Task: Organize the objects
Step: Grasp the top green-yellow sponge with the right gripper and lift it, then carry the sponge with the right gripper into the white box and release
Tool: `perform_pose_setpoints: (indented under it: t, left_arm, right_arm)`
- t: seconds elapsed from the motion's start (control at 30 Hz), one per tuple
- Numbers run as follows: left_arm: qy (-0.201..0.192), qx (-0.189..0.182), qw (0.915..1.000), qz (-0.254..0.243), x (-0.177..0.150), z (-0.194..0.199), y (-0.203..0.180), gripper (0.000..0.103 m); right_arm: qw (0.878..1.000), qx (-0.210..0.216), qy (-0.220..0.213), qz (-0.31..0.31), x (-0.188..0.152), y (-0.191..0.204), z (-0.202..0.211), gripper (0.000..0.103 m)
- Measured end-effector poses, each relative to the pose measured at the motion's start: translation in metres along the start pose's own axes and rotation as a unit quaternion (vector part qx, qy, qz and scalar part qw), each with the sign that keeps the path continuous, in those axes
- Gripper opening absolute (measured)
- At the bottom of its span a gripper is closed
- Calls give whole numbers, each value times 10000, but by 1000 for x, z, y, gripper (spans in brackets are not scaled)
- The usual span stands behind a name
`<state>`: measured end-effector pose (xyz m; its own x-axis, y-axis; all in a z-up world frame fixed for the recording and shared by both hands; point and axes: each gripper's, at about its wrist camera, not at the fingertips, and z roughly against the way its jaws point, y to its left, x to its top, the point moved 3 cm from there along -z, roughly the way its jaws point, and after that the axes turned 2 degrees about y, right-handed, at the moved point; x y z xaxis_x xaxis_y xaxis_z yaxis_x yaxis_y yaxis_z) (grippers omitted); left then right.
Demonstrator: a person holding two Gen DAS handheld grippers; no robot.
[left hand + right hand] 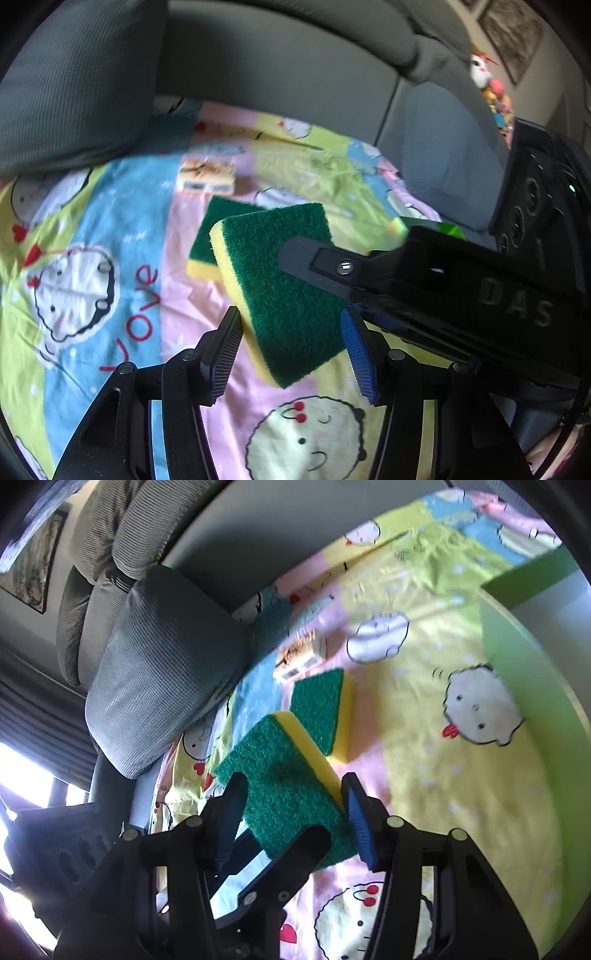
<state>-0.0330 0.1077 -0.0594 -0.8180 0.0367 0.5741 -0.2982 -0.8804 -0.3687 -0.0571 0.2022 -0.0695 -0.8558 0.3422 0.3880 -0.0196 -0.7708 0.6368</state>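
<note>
A green and yellow sponge (280,280) hangs tilted above the cartoon bedsheet (122,229). My right gripper (314,258) is shut on its right side; in the right wrist view its pads press the sponge (284,794) from both sides. My left gripper (291,354) is open, its jaws either side of the sponge's near end, apart from it. A second sponge (218,229) lies flat on the sheet behind, also shown in the right wrist view (321,709). A small orange and white box (207,177) lies beyond it.
A grey pillow (74,81) sits at the back left and the grey sofa back (295,74) runs behind. A green bin wall (524,653) stands at the right. Plush toys (491,88) sit at the far right.
</note>
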Motion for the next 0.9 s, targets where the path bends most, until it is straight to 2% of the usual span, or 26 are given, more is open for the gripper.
perform_pose_setpoints:
  t: [0.07,0.17,0.47,0.7,0.9]
  left_arm:
    - [-173,7,9998,-106,2,7,-6,56]
    - [-383,-35,9990,-214,6,16,-14,56]
    - [-758,-242,9950,-603,11,34,-44,56]
    - [-1033,-359,9900,-889,11,47,-70,56]
    - [-1241,-355,9828,-1321,11,50,-96,56]
  right_arm:
    - [9999,-105,-83,77,0,2,7,53]
    - [9996,-32,-213,155,0,7,19,53]
    - [9971,-16,-693,314,-1,11,58,53]
    - [9935,23,-1098,298,-2,9,93,53]
    - [9891,139,-1440,285,-3,2,119,53]
